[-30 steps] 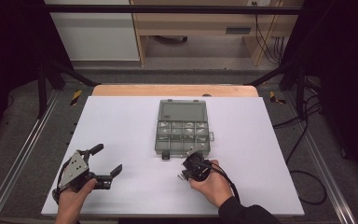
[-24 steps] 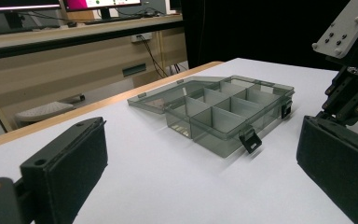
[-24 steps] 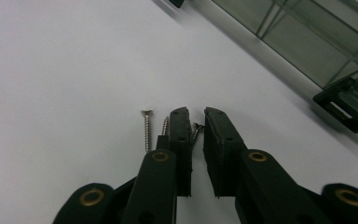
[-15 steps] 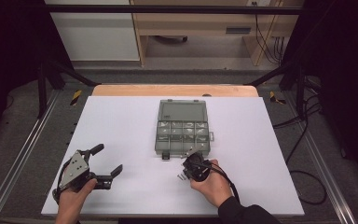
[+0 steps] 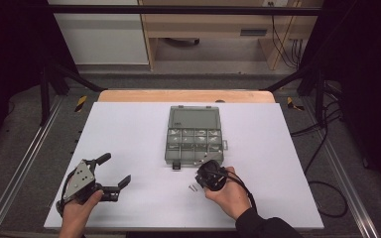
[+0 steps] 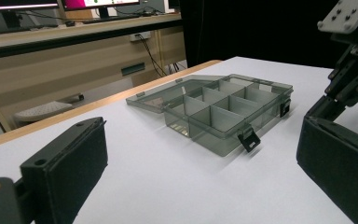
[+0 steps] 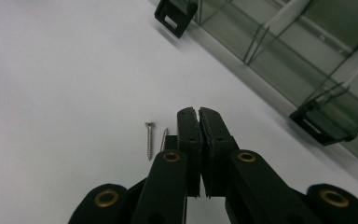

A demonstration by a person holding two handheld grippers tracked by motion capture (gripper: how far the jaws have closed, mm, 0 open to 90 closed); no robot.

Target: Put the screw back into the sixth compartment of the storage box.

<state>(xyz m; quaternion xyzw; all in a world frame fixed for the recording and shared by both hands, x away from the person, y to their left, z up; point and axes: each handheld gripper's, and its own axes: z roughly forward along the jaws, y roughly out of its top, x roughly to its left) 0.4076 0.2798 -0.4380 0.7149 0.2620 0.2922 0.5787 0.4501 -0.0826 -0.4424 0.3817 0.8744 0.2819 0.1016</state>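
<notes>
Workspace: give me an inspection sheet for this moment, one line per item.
Surface: white table, wooden far edge.
Job's things: grey compartment box, lid open; two screws loose on the table before it.
Clutter: nothing seen.
Grippers: left gripper open, nothing between the jaws; right gripper shut beside the screws, whether it pinches anything is unclear.
Cables: black cable trails from the right gripper.
Surroundings: dark frame, wooden bench behind.

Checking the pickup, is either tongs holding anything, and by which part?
Nothing visibly held. The right tongs are shut beside two screws on the table; the left tongs are open.
</notes>
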